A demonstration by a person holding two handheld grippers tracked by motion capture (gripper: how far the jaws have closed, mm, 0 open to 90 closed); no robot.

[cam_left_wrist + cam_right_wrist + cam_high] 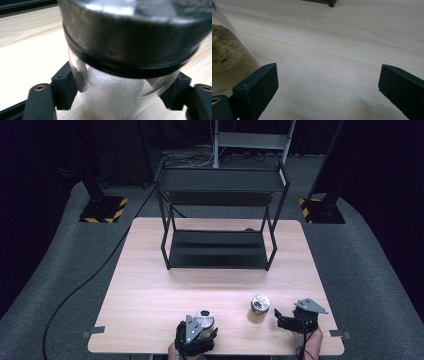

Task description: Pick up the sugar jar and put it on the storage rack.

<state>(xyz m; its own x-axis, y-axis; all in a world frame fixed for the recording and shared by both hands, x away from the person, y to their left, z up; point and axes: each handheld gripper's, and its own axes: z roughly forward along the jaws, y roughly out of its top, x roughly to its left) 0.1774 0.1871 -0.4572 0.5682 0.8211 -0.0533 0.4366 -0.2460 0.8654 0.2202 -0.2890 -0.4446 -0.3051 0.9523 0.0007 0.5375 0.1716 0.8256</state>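
1. At the near edge of the wooden table [150, 295], the left gripper [196, 336] has its jaws around a clear jar with white powder [117, 92] and a silver lid. The jaws sit on either side of the glass; can't tell if they actually press it.
2. To the right, a second jar with tan powder [259, 307] stands upright on the table, silver lid on.
3. The right gripper [291, 320] is just beside that jar, jaws spread wide with nothing between them; the jar sits just outside one jaw.
4. Farther back, a black two-tier shelf rack [220, 220] stands on the table.
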